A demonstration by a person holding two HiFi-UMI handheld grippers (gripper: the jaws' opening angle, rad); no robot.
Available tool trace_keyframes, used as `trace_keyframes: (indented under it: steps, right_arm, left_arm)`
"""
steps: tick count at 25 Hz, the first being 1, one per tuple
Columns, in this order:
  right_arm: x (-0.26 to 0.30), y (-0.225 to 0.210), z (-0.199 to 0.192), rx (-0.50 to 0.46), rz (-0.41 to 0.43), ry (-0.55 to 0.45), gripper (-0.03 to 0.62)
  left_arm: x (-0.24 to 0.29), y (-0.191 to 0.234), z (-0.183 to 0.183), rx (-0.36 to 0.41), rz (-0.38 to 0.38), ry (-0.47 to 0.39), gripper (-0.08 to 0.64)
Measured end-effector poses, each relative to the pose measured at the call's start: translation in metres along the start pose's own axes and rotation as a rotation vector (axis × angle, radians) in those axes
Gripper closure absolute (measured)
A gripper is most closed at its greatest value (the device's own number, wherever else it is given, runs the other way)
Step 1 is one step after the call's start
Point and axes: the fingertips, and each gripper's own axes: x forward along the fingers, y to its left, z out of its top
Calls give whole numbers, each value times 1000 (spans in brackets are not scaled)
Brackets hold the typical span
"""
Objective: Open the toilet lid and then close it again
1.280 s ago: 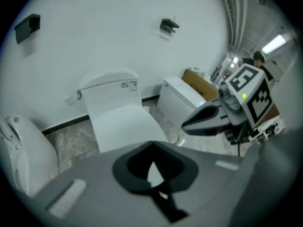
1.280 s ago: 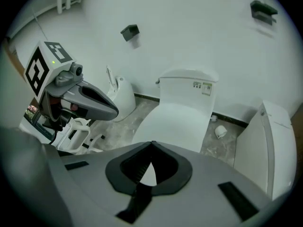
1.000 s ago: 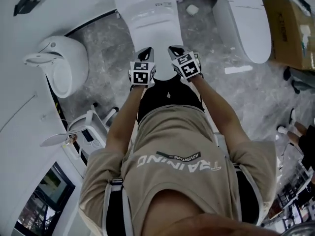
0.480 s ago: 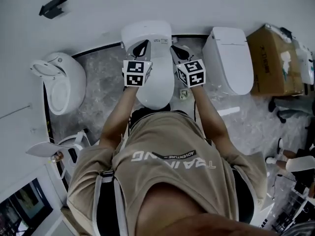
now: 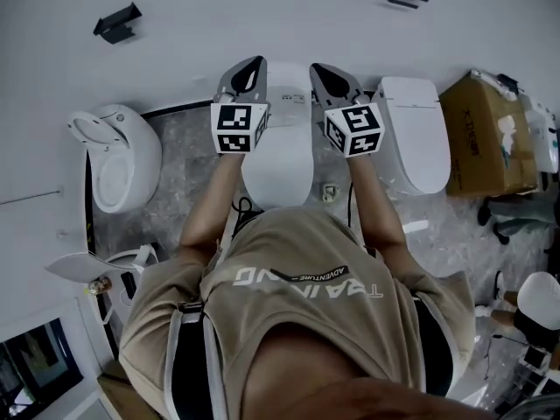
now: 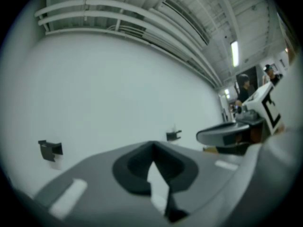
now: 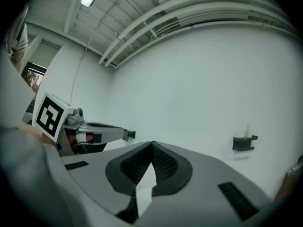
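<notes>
in the head view both grippers were held up at the upper middle of the frame, side by side and apart, pointing level at the white wall (image 5: pixel 262 16). the left gripper (image 5: pixel 250 66) sat above the left edge of the toilet (image 5: pixel 285 94), the right gripper (image 5: pixel 325 70) above its right edge. neither touched it. the lid (image 5: pixel 278 169) lay below them at frame centre, and it looked down flat over the bowl.

in the left gripper view the fingers (image 6: pixel 132 167) were closed, tips meeting with nothing between them, and only wall lay ahead. a black bracket (image 6: pixel 49 150) was at the lower left there. the right gripper showed at the right edge.

in the right gripper view the fingers (image 7: pixel 165 167) were likewise closed and empty. another bracket (image 7: pixel 245 143) was on the wall at the right, and the left gripper showed at the left.

in the head view a second toilet (image 5: pixel 416 134) stood just right of the task one, with a cardboard box (image 5: pixel 490 134) beyond it. a rounded white fixture (image 5: pixel 122 156) stood at the left.
</notes>
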Motion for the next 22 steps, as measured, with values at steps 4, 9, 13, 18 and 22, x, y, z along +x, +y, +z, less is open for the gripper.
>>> trace_keyframes:
  steps: [4,9,13,18,22]
  right_arm:
    - [6,13,27,7,-6,-65,578]
    - [10,27,29,21,2,-56,578]
    - [4,32,19,44,-21,-36,578]
    - [-3,37,12,54,-26,-12,578]
    - [-13,41,13,32,-17,4,578]
  left_arm:
    - [-13,23,17,7,35,-28,557]
    - [-24,39,22,6,48,-39,557]
    - [-34,34,0,-27,20,0,557]
    - [-35,24,-9,-52,-24,4,557]
    - [-39,17,-5,-97,-42,-17,557]
